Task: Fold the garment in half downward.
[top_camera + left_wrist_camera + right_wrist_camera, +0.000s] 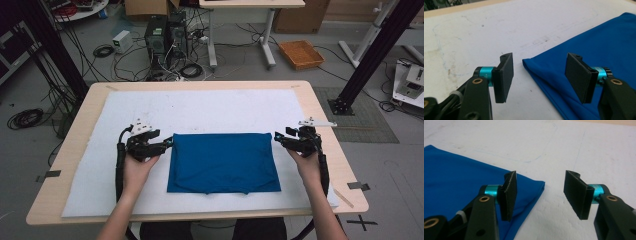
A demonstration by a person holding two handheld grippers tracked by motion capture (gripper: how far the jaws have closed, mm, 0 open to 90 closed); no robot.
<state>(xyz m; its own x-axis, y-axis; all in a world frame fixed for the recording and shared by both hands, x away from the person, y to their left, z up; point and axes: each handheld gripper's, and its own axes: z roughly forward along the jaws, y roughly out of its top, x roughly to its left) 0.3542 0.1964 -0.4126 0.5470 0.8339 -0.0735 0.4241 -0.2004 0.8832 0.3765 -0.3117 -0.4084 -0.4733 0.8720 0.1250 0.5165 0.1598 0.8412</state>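
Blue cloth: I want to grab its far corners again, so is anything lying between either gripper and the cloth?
Nothing visible does. The folded blue cloth lies flat on the white mat. The left gripper sits open at its far left corner, the right gripper open at its far right corner, with bare mat or the cloth edge between the jaws.

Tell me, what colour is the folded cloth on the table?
The folded cloth is plain blue, best seen in the high view.
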